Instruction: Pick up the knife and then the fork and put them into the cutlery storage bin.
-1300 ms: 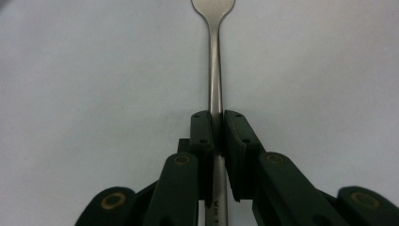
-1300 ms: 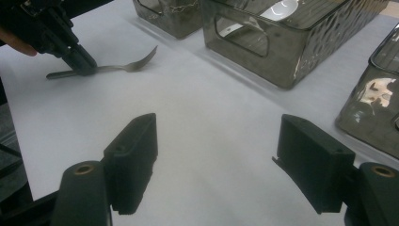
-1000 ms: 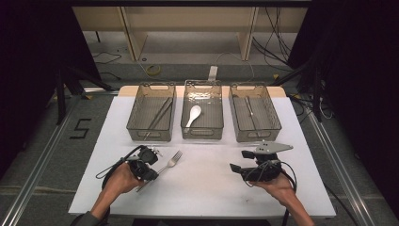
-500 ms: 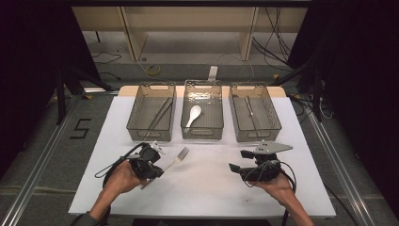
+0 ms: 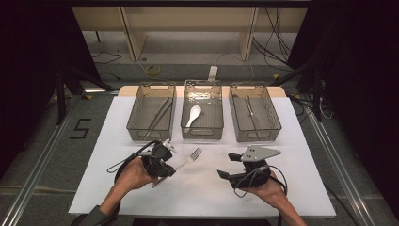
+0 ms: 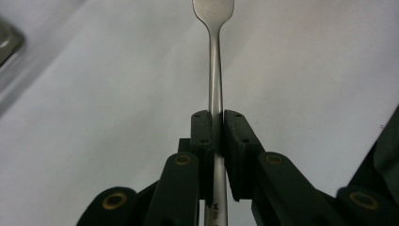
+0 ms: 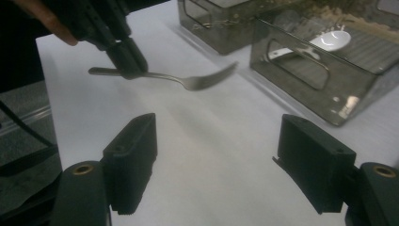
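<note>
A metal fork [image 5: 189,158] is held by its handle in my left gripper [image 5: 171,168], just above the white table [image 5: 113,146], tines toward the middle bin. In the left gripper view the black pads [image 6: 203,136] press on the handle of the fork [image 6: 214,70]. The right gripper view shows the fork [image 7: 188,81] level in the air, the left gripper [image 7: 127,59] shut on it. My right gripper [image 5: 229,165] points left, low over the table. It stands open [image 7: 219,125] with nothing between its fingers.
Three clear bins stand in a row at the back. The left bin [image 5: 133,117] holds dark sticks, the middle bin [image 5: 202,133] a white spoon [image 5: 193,114], the right bin [image 5: 275,121] a thin metal utensil [image 5: 249,106]. Table edges lie close on both sides.
The left gripper has carried the fork to the right and toward the bins, lifting it slightly. The right gripper has shifted a little to the left, still open.
</note>
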A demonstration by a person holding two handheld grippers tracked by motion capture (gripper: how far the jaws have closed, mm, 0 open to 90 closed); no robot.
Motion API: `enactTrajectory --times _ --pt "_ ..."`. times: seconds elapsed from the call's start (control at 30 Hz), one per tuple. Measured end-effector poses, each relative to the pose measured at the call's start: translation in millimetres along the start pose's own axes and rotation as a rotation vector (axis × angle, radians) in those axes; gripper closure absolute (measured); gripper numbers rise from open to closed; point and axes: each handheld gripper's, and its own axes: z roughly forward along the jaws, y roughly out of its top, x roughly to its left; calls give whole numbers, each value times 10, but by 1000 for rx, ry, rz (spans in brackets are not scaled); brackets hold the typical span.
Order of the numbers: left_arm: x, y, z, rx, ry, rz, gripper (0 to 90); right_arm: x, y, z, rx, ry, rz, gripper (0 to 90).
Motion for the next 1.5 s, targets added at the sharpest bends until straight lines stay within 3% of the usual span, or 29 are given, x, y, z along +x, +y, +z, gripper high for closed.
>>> enactTrajectory --times 0.17,0.5,0.83,1.0,1.37,1.5 --pt "-74 137 51 12 -29 37 823 120 33 80 24 3 -85 299" --pt "-199 333 109 26 -56 95 822 184 48 160 59 -12 -170 302" --pt "-286 373 100 22 -102 109 822 324 66 341 119 -11 -281 323" --pt "-329 374 106 34 -115 120 822 415 72 430 144 -32 -363 347" --pt "-410 382 131 76 -151 164 822 507 39 569 196 -35 -487 454" --pt "-441 380 141 82 -159 163 822 533 17 616 220 -38 -540 497"
